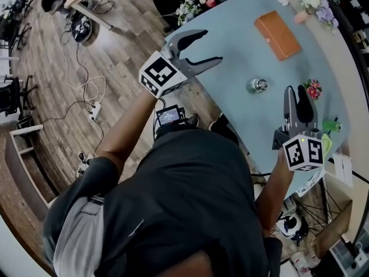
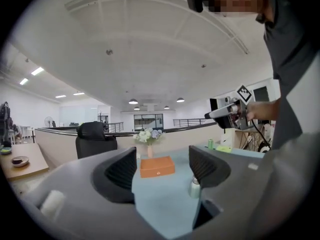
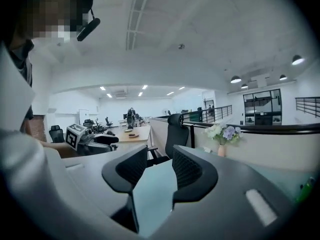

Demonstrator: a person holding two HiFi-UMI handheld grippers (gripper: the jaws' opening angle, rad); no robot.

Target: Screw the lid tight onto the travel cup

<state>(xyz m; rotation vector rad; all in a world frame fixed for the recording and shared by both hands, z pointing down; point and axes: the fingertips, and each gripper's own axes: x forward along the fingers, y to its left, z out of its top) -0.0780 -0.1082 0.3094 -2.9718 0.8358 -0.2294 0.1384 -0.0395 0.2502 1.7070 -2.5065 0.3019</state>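
Note:
The travel cup [image 1: 259, 85] stands on the pale blue table [image 1: 242, 33], a small silvery cup with its lid on top, untouched by either gripper. My left gripper [image 1: 212, 46] is held up over the table's left edge, jaws wide open and empty. In the left gripper view the cup [image 2: 195, 186] shows just past the right jaw, well beyond it. My right gripper [image 1: 296, 89] hangs to the right of the cup, its two fingers drawn together with nothing between them. The left gripper view also catches the right gripper [image 2: 209, 116] held level in the person's hand.
An orange box [image 1: 278, 34] lies further back on the table, and flowers [image 1: 188, 7] stand at its far edge. A red item [image 1: 313, 89] and a green one [image 1: 331, 124] sit near the right gripper. A black office chair [image 2: 95, 136] stands behind the table; cables trail over the wooden floor [image 1: 86, 91].

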